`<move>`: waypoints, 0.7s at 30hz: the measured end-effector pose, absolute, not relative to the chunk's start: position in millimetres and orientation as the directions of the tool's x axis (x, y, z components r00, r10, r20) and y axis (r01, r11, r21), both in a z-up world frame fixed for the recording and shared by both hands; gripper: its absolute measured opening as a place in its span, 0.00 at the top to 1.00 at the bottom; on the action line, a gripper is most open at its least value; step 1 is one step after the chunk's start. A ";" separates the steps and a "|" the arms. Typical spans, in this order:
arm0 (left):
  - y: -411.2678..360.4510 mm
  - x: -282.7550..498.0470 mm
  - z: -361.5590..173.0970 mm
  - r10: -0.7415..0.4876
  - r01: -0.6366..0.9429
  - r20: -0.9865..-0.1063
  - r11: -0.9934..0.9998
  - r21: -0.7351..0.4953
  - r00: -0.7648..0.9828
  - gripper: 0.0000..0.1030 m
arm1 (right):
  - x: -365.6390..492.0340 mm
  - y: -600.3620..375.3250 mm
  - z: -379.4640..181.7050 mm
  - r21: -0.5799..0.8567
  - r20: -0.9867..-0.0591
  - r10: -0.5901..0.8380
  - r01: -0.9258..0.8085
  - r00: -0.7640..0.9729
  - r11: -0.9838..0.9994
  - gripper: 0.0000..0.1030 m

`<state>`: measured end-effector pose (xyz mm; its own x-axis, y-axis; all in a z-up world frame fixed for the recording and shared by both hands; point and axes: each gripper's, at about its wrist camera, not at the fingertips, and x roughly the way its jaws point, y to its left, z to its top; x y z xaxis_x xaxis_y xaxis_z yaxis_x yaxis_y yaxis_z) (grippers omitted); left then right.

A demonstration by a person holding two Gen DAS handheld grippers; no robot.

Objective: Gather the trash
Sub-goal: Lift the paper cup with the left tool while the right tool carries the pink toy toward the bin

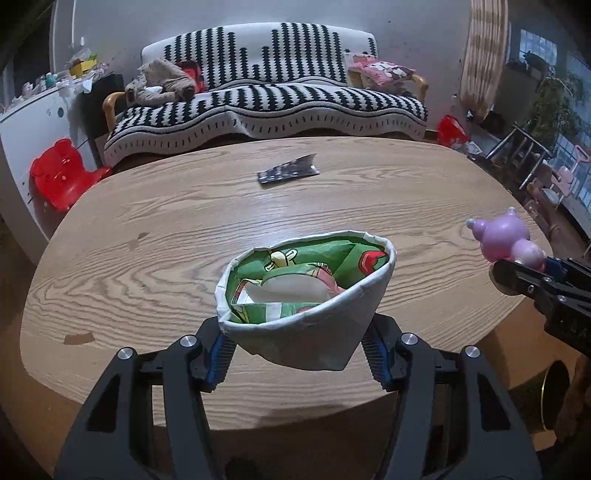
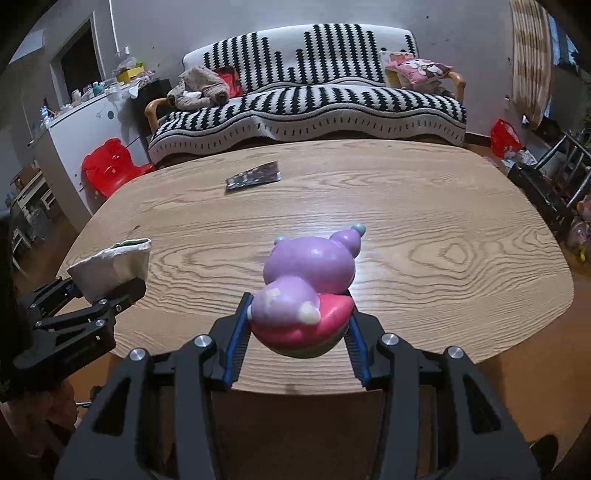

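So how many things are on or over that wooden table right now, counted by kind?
Bags of wrappers: 1, the white bag, held by the left gripper
Toys: 1, the purple figure, held by the right gripper
Loose wrappers: 1, the dark wrapper, lying flat on the table
Total: 3

A striped sofa (image 1: 266,92) stands against the grey wall (image 1: 406,22) behind the wooden table (image 1: 166,240).
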<state>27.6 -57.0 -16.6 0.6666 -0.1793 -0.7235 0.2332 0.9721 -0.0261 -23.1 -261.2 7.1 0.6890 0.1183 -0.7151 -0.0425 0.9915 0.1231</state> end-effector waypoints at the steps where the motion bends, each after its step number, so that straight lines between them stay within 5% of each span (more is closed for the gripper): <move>1: -60.8 28.4 -16.1 -0.185 0.239 -0.723 0.971 -0.029 0.666 0.43 | -22.9 -264.9 8.1 0.124 -0.713 0.114 -0.036 0.692 0.992 0.55; 11: -112.6 24.5 -16.0 -0.239 0.330 -0.712 0.944 -0.011 0.661 0.43 | -58.6 -338.8 18.0 0.131 -0.699 0.027 0.090 0.715 0.987 0.55; 21: -245.9 -26.1 -12.3 -0.484 0.608 -0.684 0.790 -0.073 0.546 0.43 | -170.9 -475.3 14.5 0.150 -0.694 -0.195 0.404 0.693 0.902 0.55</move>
<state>-26.1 -245.9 -12.3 0.5463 -0.4838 -0.6837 0.6084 0.7903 -0.0731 -170.9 -475.3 14.5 0.6934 -0.1953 -0.6936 0.4044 0.9022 0.1502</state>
